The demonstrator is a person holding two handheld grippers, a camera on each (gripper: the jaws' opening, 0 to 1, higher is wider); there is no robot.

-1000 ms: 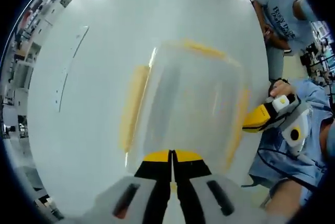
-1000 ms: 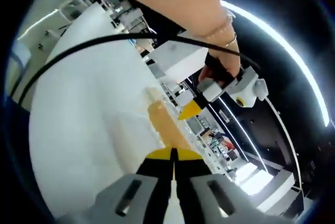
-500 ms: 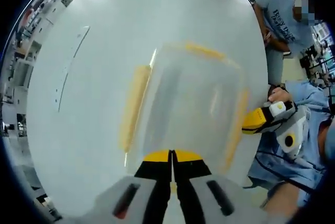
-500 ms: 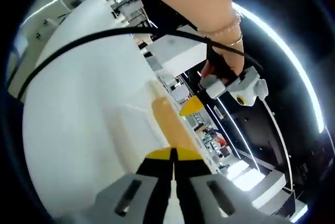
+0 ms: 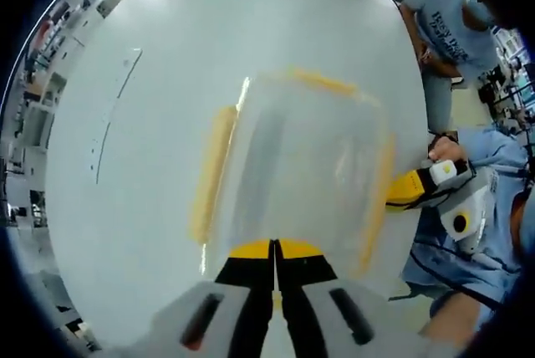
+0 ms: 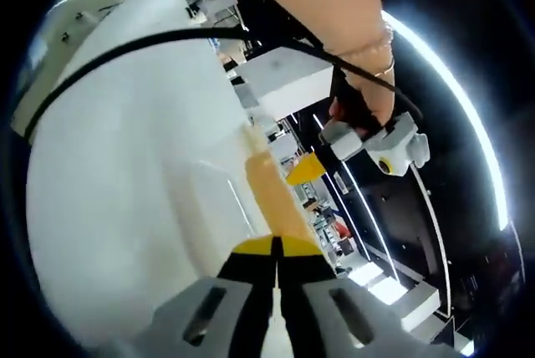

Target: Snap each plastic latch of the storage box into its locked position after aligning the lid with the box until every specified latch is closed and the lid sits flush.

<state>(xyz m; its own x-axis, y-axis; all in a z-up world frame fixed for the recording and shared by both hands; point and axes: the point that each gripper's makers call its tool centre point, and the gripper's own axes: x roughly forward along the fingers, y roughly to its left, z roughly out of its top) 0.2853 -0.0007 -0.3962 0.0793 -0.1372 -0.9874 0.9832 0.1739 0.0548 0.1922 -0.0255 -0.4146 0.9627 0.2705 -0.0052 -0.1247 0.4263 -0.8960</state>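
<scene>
1. The storage box (image 5: 301,174) sits on the white table (image 5: 159,82), a clear plastic tub with its lid on and yellow latches along the sides.
2. The left hand-held gripper (image 5: 274,251) has its jaws pressed together on nothing, tips resting at the near edge of the lid by the near latch (image 5: 274,249).
3. The right hand-held gripper (image 6: 274,245) is clenched too, empty, its tips at the long yellow latch (image 6: 272,195) on its side of the box; from the left gripper view its yellow tip meets that same latch.
4. The box looks light and thin-walled, likely to skid on the smooth table if pushed from one side only, so bracing from opposite sides makes sense.
5. The latches look stiff but springy: I would press flat on the middle of each yellow strip, not at its ends, until it clicks.
6. The far latch (image 5: 322,80) and the left-side latch (image 5: 209,174) lie against the box; whether they are locked I cannot tell.
</scene>
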